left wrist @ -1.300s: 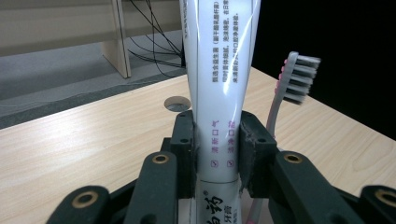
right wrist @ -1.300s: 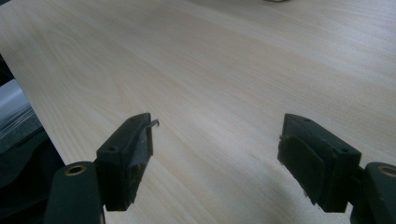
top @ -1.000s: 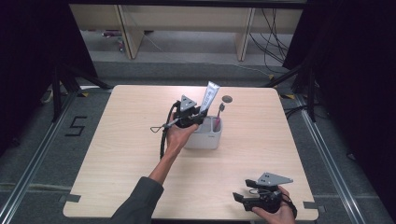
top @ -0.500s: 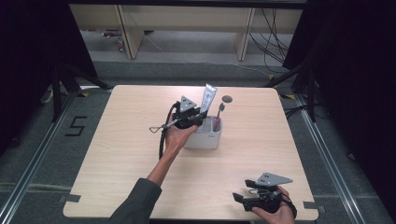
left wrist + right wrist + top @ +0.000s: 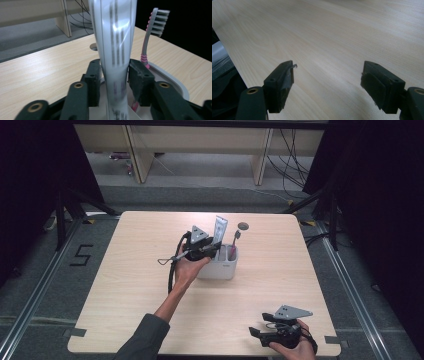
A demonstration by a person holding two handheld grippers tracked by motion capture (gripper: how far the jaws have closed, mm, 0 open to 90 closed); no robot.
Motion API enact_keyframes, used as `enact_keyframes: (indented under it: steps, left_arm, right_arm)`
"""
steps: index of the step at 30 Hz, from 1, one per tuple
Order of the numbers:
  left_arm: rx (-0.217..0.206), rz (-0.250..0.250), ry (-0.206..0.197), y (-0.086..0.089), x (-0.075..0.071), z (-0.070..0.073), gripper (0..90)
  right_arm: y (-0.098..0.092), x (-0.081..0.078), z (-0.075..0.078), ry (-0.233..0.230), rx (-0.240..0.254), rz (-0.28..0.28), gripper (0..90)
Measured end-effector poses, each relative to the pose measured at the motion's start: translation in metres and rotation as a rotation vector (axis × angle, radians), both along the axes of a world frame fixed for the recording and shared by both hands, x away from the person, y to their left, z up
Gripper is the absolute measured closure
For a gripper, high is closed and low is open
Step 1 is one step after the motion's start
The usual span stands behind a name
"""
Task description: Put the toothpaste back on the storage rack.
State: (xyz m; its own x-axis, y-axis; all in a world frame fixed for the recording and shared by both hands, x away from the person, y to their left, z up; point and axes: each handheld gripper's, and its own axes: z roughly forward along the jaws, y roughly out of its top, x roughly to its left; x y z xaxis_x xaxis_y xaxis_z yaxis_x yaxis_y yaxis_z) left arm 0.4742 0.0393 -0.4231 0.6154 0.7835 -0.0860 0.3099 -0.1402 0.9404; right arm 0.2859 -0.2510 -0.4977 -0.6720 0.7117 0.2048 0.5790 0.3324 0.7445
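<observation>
**Toothpaste tube set upright in the holder, left jaws easing off it**

The wooden table (image 5: 150,285) is seen from the high view, its far edge toward the shelving and its near edge at the person's side. A white holder (image 5: 220,268) stands a little beyond the table's middle, toward the far edge, well apart from every corner. In it a silver toothpaste tube (image 5: 113,47) is stood on end beside a toothbrush (image 5: 150,37), whose grey bristled head rises at the tube's right in the left gripper view.

The left gripper (image 5: 209,251) is held just at the holder's left rim, pointed level at the tube. In its own view the two black jaws stand on either side of the tube's lower part; they have just been opening, and a thin gap is seen at the right pad, while on the left it cannot be told whether the pad is touching, so the tube is judged to be released, or very nearly so. The right gripper (image 5: 257,334) is rested near the table's near right corner, its jaws spread wide with nothing between them, bare wood below.

The coming move is judged to turn on one relation: the tube's long axis runs upright, crosswise to the level jaws, and lies straight ahead of them. A straight backward withdrawal of the left gripper, much the nearer of the two, is therefore called for, lest the tube be tipped.
</observation>
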Motion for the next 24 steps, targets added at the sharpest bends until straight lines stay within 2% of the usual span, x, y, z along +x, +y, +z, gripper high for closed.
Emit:
enact_keyframes:
  steps: [2, 4, 9, 10, 11, 14, 17, 19, 20, 22, 24]
  left_arm:
    - [-0.016, 0.008, -0.006, 0.002, -0.002, 0.005, 57.0]
    - [0.004, 0.011, -0.014, 0.003, -0.004, 0.01, 52.5]
    - [0.003, 0.004, 0.001, 0.007, -0.006, 0.011, 49.4]
    - [0.0, -0.001, 0.008, 0.007, -0.007, 0.01, 48.4]
    - [0.003, -0.003, 0.012, 0.008, -0.007, 0.01, 47.0]
    - [0.003, -0.003, 0.017, 0.009, -0.008, 0.011, 45.2]
    - [0.014, -0.009, 0.022, 0.009, -0.01, 0.012, 43.2]
    - [0.008, -0.009, 0.028, 0.009, -0.011, 0.013, 41.8]
    - [0.003, -0.009, 0.028, 0.01, -0.011, 0.014, 41.7]
    - [0.003, -0.009, 0.033, 0.011, -0.012, 0.015, 41.3]
    - [0.006, -0.015, 0.036, 0.011, -0.013, 0.016, 40.7]
  right_arm:
    - [0.0, 0.0, 0.001, 0.011, -0.005, -0.001, 26.7]
    - [0.0, -0.001, 0.0, 0.019, 0.0, -0.002, 26.7]
    - [0.001, -0.001, 0.001, 0.024, 0.0, -0.004, 26.7]
    - [-0.001, 0.001, 0.0, -0.009, -0.016, 0.007, 26.7]
    - [0.0, -0.001, 0.0, 0.022, 0.002, -0.004, 26.7]
    - [-0.001, 0.001, 0.0, -0.013, -0.017, 0.002, 26.7]
    - [-0.001, 0.0, 0.0, 0.003, -0.011, 0.001, 26.7]
    - [-0.001, 0.0, 0.001, -0.007, -0.015, -0.002, 26.7]
    - [0.0, -0.001, 0.0, 0.015, 0.0, -0.01, 26.7]
    - [-0.001, 0.0, 0.001, -0.015, -0.021, 0.0, 26.7]
    - [-0.001, 0.0, 0.0, -0.014, -0.016, 0.006, 26.7]
